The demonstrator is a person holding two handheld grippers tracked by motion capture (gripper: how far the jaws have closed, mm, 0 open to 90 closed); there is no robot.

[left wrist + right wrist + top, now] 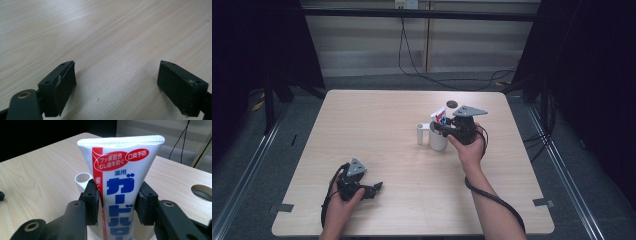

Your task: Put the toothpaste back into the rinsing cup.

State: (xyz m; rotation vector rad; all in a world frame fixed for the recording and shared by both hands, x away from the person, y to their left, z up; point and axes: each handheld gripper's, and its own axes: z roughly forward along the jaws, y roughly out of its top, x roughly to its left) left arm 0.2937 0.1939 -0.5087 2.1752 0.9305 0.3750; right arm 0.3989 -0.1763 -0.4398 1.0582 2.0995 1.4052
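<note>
Right of centre in the high view, the right tongs (438, 126) reached from the person's right hand (469, 147) toward a white cup (438, 140) that stood on the pale wooden table (377, 120). A toothpaste tube (440, 114) stood upright in that cup, its flat crimped end uppermost. In the right gripper view the tube (122, 177) rose through the middle of the frame, white with a red stripe down its left side and blue lettering, and the two black pads (92, 202) sat against its sides, one on each flank, partway up the tube's body. The tongs (117, 203) were narrowly parted, just the tube's width, and closed upon it; whether the pads pressed hard or merely touched could not be told. Behind the tube, at its left edge, the rim of a small white cylinder (83, 178) showed; in the high view the same cylinder (420, 134) stood just beside the cup on its left. A round dark hole (452, 104) lay in the tabletop toward the upper part of the frame, near the grey plate on the right tongs.

At lower left of the high view, the left tongs (378, 187) rested low over the table in the person's left hand (343, 197), well apart from the cup. In the left gripper view its jaws stood wide apart, with nothing but bare wood grain (112, 37) between them.
</note>
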